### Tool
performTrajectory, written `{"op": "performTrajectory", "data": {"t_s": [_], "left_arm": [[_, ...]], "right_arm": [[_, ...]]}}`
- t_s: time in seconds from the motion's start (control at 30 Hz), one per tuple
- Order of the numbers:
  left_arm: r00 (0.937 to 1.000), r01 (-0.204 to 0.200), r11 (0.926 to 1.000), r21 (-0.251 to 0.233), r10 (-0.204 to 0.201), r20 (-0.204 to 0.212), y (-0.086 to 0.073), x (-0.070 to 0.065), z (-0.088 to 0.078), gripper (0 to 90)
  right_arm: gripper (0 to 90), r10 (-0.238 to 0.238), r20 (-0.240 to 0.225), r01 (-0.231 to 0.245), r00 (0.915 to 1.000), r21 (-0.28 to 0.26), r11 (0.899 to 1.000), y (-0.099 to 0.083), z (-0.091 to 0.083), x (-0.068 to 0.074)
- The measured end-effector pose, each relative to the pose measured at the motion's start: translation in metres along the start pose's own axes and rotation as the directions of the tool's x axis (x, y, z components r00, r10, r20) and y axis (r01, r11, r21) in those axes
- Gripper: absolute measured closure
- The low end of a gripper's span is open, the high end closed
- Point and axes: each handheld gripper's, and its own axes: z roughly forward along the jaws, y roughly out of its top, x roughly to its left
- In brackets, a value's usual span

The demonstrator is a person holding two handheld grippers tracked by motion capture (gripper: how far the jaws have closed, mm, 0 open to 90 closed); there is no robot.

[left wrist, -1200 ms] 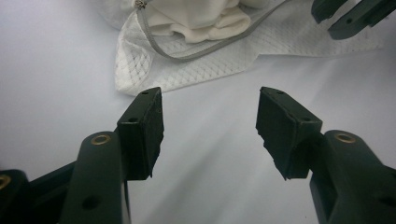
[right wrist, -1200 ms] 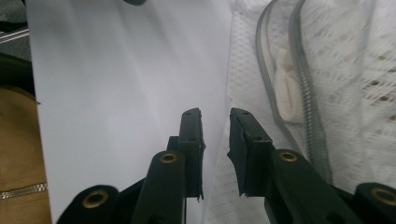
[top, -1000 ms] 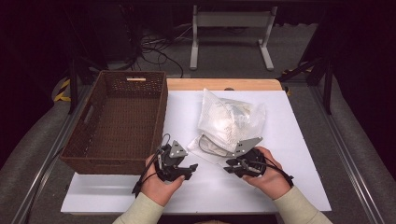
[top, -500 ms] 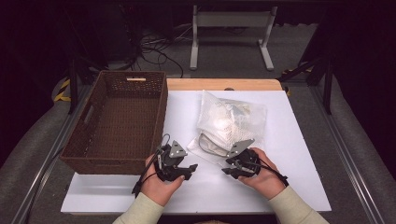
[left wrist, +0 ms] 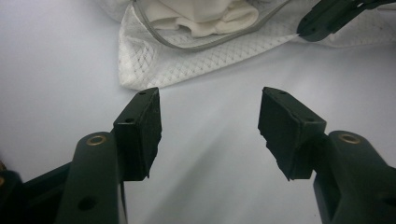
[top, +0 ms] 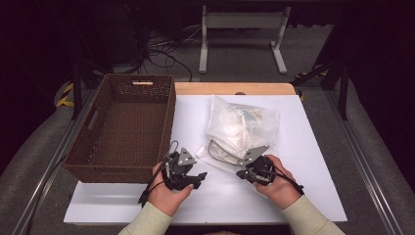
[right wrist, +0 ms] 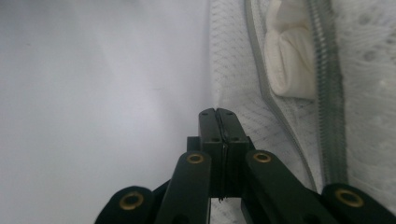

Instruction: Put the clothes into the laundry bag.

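Right gripper (top: pixel 243 172) sits at the near edge of the white mesh laundry bag (top: pixel 241 128), jaws closed flush against each other; they have just been closing. In the right gripper view (right wrist: pixel 218 114) the pads meet with no visible gap, tips lying over the hem of the mesh, and I cannot tell whether any fabric is actually pinched between them. The left gripper view shows that same tip (left wrist: pixel 312 24) touching the bag's edge (left wrist: pixel 154 70). Left gripper (top: pixel 198 177) is held just left of it over bare board, jaws roughly half open with nothing between them; in its own view (left wrist: pixel 210 122) the pads frame plain white surface, with the bag corner a little beyond the tips. Bag lies on the white board (top: pixel 313 196) right of centre, its near corner between the two grippers, far end toward the wooden table edge (top: pixel 230 88). Grey zipper (right wrist: pixel 327 107) runs along the bag, and a folded white cloth (right wrist: pixel 287 60) shows through the mesh beside it. Brown wicker basket (top: pixel 93 161) stands at the left side of the board, close beside the left gripper, apart from the bag. Both hands rest low on the near part of the board, sleeves coming in from the bottom of the high view
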Motion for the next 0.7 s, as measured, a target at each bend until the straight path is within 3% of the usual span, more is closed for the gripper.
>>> {"op": "performTrajectory", "data": {"t_s": [0.4, 0.7], "left_arm": [[1.0, -0.004, 1.0, -0.005, 0.004, 0.007, 0.002, -0.001, 0.003, 39.8], [0.9999, -0.003, 1.0, -0.007, 0.003, 0.012, 0.003, -0.001, 0.005, 39.7]], "right_arm": [[90.0, -0.014, -0.024, 0.013, 0.9996, -0.022, 1.0, -0.012, -0.032, 0.005], [90.0, -0.039, -0.079, 0.04, 0.9961, 0.01, 0.999, -0.029, -0.051, 0.013]]}}
